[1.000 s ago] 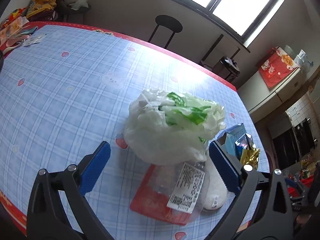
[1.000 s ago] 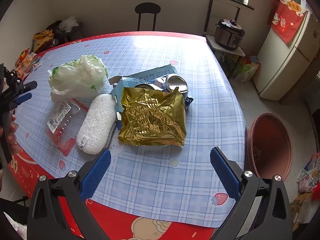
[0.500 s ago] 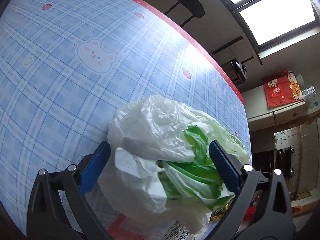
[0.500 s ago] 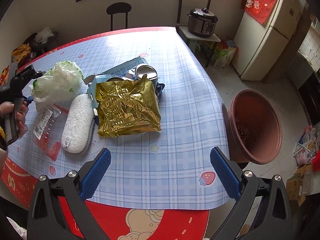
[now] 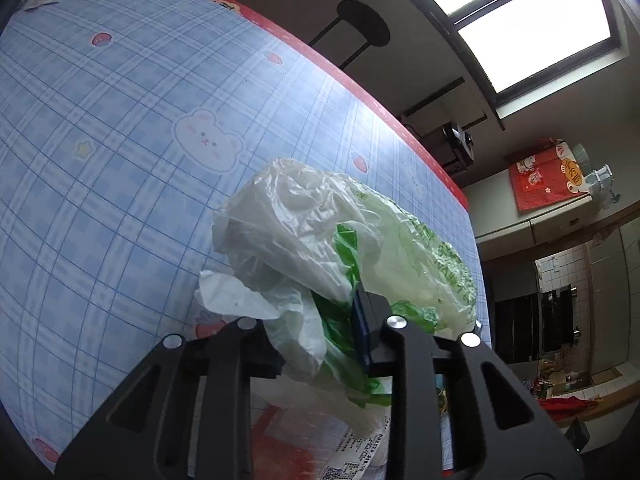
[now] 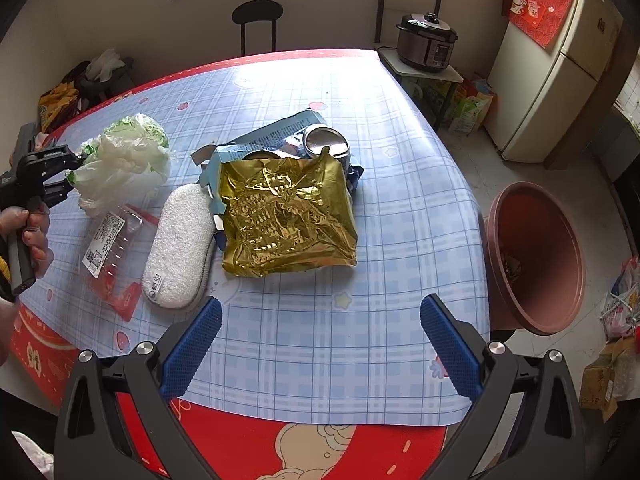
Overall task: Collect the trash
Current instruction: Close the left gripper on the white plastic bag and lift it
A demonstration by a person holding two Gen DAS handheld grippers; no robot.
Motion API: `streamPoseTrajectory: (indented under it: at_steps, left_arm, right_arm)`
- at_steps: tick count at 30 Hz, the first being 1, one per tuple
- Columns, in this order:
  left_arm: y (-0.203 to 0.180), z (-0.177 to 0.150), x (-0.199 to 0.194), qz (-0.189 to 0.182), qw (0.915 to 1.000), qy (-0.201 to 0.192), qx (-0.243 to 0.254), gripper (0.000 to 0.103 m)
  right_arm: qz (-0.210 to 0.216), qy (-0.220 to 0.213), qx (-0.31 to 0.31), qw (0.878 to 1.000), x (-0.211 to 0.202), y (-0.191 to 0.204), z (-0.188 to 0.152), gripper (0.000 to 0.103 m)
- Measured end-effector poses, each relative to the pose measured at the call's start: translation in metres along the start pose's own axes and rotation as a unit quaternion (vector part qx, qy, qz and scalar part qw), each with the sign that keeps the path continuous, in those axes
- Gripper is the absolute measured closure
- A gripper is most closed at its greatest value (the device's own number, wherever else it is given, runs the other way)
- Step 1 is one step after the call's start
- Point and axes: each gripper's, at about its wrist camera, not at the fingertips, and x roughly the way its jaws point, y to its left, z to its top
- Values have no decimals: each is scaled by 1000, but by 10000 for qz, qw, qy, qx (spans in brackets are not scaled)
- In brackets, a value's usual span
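A crumpled white and green plastic bag (image 5: 312,236) lies on the blue checked table (image 5: 120,160). My left gripper (image 5: 318,332) is closing its jaws on the bag's near end, and the film is bunched between the pads. In the right wrist view the same bag (image 6: 128,160) is at the table's left, with the left gripper (image 6: 70,172) in a person's hand against it. My right gripper (image 6: 320,306) hangs open over the table's near edge with nothing between its fingers. Beyond it lie a gold foil bag (image 6: 288,216), a white foam pouch (image 6: 180,248) and a clear labelled tray (image 6: 108,248).
A torn blue packet and tins (image 6: 324,144) sit behind the foil bag. A brown bin (image 6: 536,256) stands on the floor off the table's right edge. A fridge (image 6: 560,60), a rice cooker (image 6: 426,44) and a stool (image 6: 258,12) are farther back.
My left gripper moved in and down onto the plastic bag and its jaws went from wide open to pinched on the film. The right gripper's view shifted little.
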Motion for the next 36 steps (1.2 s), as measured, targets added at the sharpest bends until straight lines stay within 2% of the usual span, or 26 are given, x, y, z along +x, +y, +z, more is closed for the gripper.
streamPoseTrajectory:
  at_steps: [5, 8, 14, 18, 21, 24, 27, 31, 36]
  left_arm:
    - [7, -7, -71, -5, 9974, -638, 322, 77]
    - [19, -22, -108, 158, 9949, -901, 417, 77]
    - [69, -70, -152, 534, 9944, -897, 152, 78]
    - [106, -102, -162, 748, 9941, -766, -196, 78]
    - [123, -118, -165, 744, 9933, -746, -481, 78]
    - [128, -126, -164, 709, 9929, -735, -608, 78]
    - [124, -130, -160, 691, 9935, -704, -562, 78]
    - [113, -132, -148, 675, 9951, -578, -428, 78]
    - [110, -132, -139, 715, 9959, -457, -327, 78]
  right_arm:
    - [348, 63, -404, 9986, 9, 29, 8, 5]
    - [579, 140, -630, 9962, 19, 50, 14, 5]
    - [1062, 383, -1206, 9863, 42, 110, 24, 5]
    - [994, 495, -1578, 9812, 51, 134, 24, 5]
    - [715, 393, -1442, 9862, 54, 124, 31, 5]
    - [356, 239, -998, 9941, 62, 95, 42, 5]
    - [127, 201, -569, 9981, 73, 69, 49, 5]
    - [-195, 77, -327, 9992, 91, 52, 53, 5]
    - [-236, -68, -133, 9996, 106, 43, 58, 5]
